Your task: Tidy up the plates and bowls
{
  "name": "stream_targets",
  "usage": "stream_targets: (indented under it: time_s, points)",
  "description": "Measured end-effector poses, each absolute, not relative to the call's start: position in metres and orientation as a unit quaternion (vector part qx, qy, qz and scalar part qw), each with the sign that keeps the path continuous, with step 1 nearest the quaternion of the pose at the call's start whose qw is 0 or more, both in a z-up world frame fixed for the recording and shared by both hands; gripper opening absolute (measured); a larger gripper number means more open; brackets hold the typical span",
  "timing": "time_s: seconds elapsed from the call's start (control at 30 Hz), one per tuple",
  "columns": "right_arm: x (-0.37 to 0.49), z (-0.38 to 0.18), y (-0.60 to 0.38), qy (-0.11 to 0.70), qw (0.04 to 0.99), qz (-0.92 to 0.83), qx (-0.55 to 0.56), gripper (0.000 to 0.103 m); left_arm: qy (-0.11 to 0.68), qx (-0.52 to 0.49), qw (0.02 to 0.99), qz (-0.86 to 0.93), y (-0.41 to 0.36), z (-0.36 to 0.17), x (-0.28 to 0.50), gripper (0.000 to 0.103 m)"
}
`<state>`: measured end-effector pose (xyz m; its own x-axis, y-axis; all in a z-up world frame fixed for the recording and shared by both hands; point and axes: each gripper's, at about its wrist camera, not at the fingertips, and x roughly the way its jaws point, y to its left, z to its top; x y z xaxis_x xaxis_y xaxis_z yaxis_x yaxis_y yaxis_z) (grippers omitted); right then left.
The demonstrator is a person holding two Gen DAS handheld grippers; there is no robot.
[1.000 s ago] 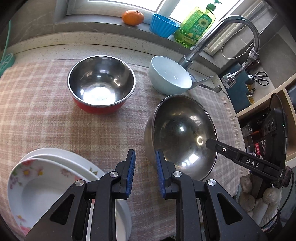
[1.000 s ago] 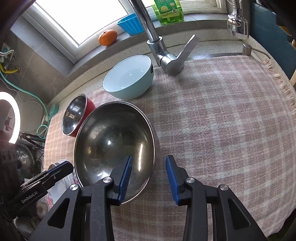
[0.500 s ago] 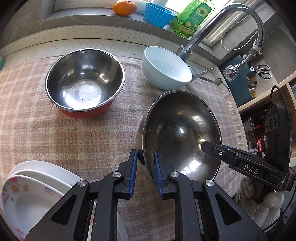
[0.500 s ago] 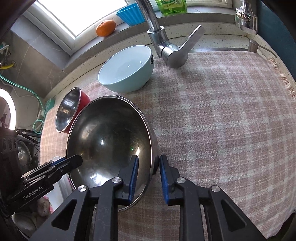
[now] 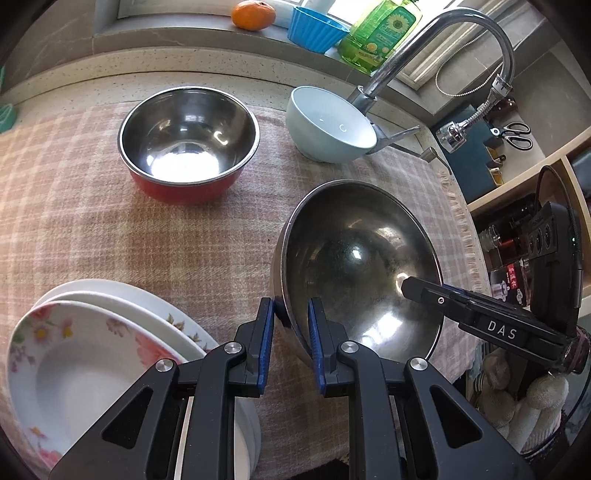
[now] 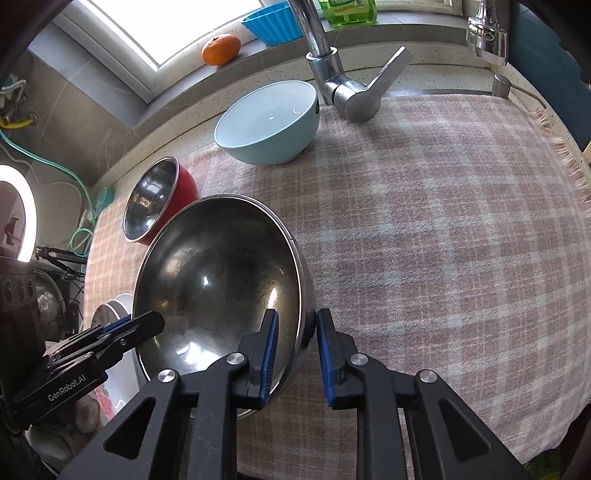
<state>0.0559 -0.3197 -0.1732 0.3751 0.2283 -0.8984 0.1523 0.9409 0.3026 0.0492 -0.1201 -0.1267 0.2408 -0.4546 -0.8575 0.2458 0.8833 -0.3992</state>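
A large steel bowl point(image 5: 354, 258) is held tilted above the checked cloth; it also shows in the right wrist view point(image 6: 218, 280). My left gripper point(image 5: 291, 325) is shut on its near-left rim. My right gripper point(image 6: 295, 332) is shut on the opposite rim, one finger inside and one outside. A red bowl with a steel inside point(image 5: 188, 144) and a light blue bowl point(image 5: 328, 125) stand further back on the cloth. A stack of white flowered plates point(image 5: 74, 362) lies at the lower left, partly under my left gripper.
A chrome tap point(image 5: 436, 40) rises behind the blue bowl. An orange point(image 5: 253, 14), a blue ribbed cup point(image 5: 314, 24) and a green soap bottle point(image 5: 380, 33) sit on the window sill. The cloth's fringed edge point(image 6: 557, 147) is at the right.
Both grippers closed on the large steel bowl's rim from opposite sides. The bowl then rose and tilted off the cloth, and the views pulled back.
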Motion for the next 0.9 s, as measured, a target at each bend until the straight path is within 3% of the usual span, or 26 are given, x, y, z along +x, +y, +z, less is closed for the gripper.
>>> stream_targets:
  time_s: [0.9]
  points:
    - [-0.001, -0.182, -0.318, 0.565, 0.808, 0.0, 0.167, 0.018, 0.59, -0.052, 0.765, -0.253, -0.131, -0.136, 0.002, 0.017]
